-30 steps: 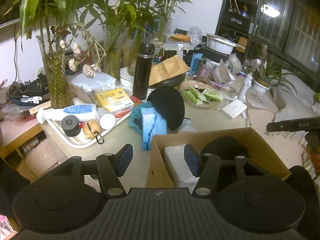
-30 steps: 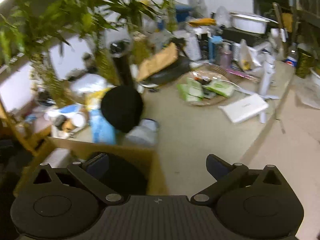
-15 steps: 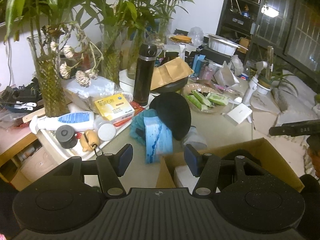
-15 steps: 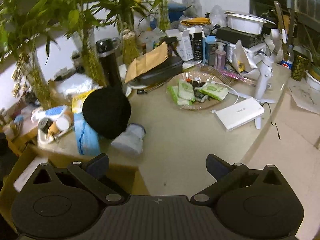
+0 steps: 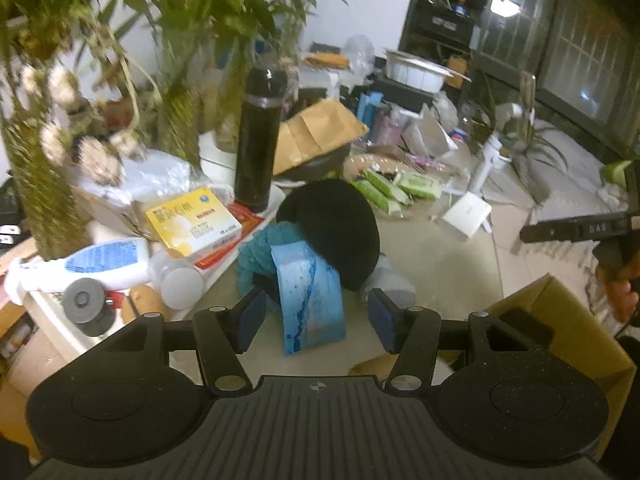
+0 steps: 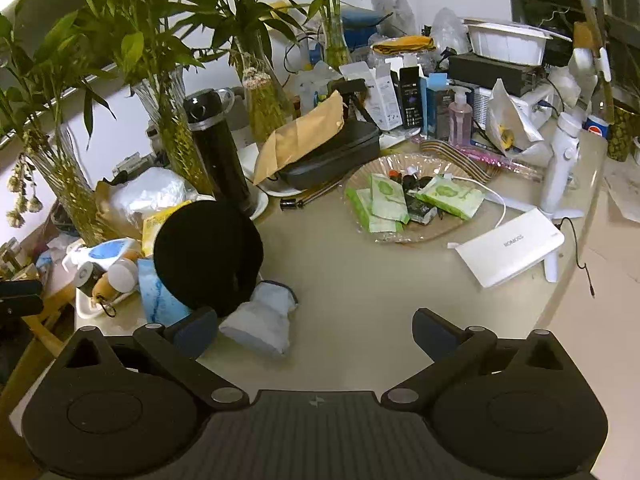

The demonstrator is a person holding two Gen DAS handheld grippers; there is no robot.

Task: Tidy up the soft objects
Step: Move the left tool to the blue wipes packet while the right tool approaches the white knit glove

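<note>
Left gripper (image 5: 316,318) with its fingers spread and nothing between the pads, poised above the cluttered table (image 6: 360,280) just in front of a blue patterned cloth (image 5: 310,300) that leans against a teal knitted item (image 5: 260,256) and a black round cushion (image 5: 336,232); a cardboard box (image 5: 560,320) stands at lower right of this view. Right gripper (image 6: 316,330) likewise spread wide and empty, hovering over bare tabletop, with a pale grey pouch (image 6: 262,320) lying just beside its left finger and the cushion directly behind the pouch.
</note>
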